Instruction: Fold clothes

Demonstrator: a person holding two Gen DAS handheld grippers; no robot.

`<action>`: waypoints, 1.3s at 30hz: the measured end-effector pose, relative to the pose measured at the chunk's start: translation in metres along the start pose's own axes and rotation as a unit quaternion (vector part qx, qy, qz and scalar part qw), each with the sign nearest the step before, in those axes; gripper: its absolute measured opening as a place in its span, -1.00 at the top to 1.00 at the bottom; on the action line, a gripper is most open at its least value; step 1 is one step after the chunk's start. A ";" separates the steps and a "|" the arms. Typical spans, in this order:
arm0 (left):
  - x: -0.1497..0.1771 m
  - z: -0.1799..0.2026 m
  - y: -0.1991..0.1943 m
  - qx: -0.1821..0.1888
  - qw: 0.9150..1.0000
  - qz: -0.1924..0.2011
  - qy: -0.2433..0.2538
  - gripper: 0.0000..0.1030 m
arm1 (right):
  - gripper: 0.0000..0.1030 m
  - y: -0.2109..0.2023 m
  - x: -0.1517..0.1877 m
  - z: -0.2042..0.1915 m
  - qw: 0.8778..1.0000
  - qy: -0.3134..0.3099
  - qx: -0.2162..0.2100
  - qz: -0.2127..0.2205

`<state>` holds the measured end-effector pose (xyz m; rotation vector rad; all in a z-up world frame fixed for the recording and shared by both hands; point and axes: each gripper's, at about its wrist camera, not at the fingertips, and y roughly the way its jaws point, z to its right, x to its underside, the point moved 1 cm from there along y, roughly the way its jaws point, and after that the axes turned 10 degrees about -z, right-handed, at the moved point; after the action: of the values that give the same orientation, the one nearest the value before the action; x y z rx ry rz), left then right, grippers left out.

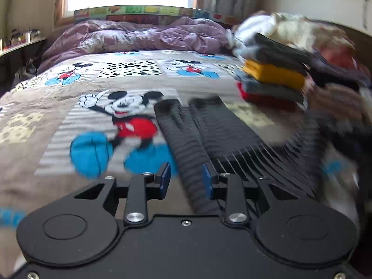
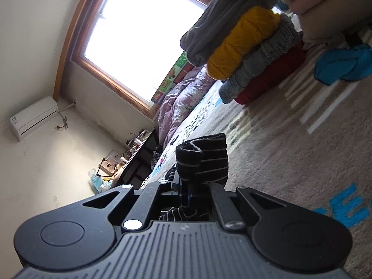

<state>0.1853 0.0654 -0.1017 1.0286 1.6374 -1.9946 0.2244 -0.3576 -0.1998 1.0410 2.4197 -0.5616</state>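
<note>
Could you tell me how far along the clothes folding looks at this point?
Done: a stack of folded clothes sits on the bed. In hand: the right gripper is shut on a black striped garment; the left gripper is open, the fabric loose between its pads. Left: finishing this piece and the unfolded heap behind the stack.
</note>
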 end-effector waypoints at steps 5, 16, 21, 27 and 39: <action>0.051 0.021 0.003 -0.033 0.998 -0.051 -0.027 0.57 | 0.87 0.005 0.003 -0.007 1.000 -0.012 -0.008 -0.009; 0.079 0.047 0.000 -0.100 0.994 -0.016 -0.032 0.81 | 0.87 0.007 -0.008 -0.042 0.999 -0.040 0.003 -0.005; 0.082 0.045 0.009 -0.044 0.998 -0.030 -0.032 0.82 | 0.87 0.017 -0.028 -0.076 0.997 -0.073 0.015 -0.032; 0.076 0.036 -0.022 0.027 0.999 0.039 -0.014 0.77 | 0.87 0.017 -0.042 -0.109 0.992 -0.105 0.053 -0.044; 0.080 0.059 -0.011 0.060 0.985 0.049 0.152 -0.07 | 0.87 0.052 -0.059 -0.168 0.982 -0.143 0.103 -0.063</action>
<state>0.1063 0.0259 -0.1485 1.4930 1.5895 -1.9653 0.2601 -0.2697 -0.0400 0.8227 2.2156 -0.9538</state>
